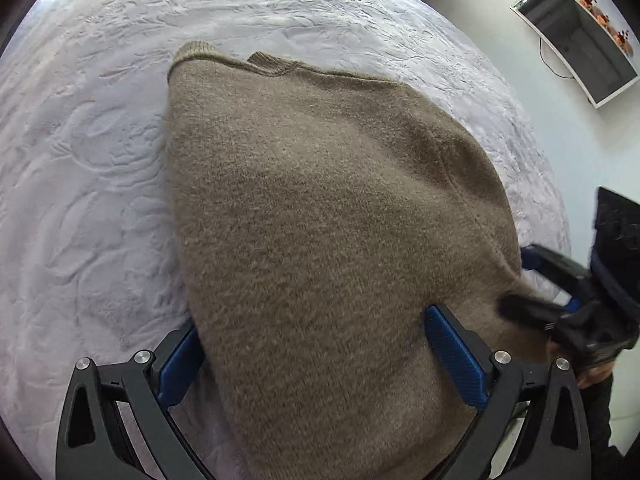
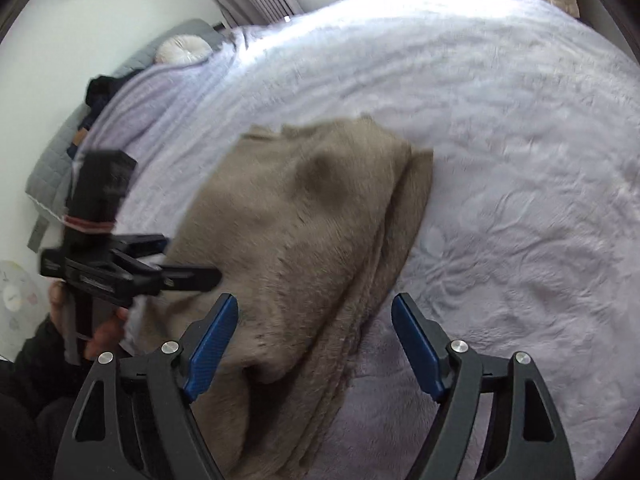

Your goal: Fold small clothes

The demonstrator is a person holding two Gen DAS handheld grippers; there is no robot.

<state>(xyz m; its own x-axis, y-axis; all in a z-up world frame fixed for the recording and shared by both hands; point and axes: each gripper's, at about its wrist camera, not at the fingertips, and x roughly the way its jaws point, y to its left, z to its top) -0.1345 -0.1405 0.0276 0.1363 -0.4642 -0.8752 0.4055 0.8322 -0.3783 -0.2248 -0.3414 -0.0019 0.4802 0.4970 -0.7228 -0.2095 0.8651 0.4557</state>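
Note:
A brown knit sweater (image 1: 320,200) lies folded on the lavender bed cover (image 1: 100,160), its ribbed hem at the far end. My left gripper (image 1: 318,356) stands wide open over the sweater's near end, and the cloth lies between its blue pads (image 1: 456,352) without being pinched. In the right wrist view the sweater (image 2: 304,208) shows stacked folded layers along its right edge. My right gripper (image 2: 314,340) is open too, its pads (image 2: 416,344) straddling that edge. Each gripper appears in the other's view: the left gripper (image 2: 188,258) by the sweater's left side, the right gripper (image 1: 516,280) at its right corner.
The bed cover (image 2: 500,160) spreads wide to the right of the sweater and beyond it. A round white pillow (image 2: 184,50) and dark clothes (image 2: 100,88) lie at the head of the bed. A wall screen (image 1: 576,40) hangs beyond the bed. A person's hand (image 2: 104,332) holds the left gripper.

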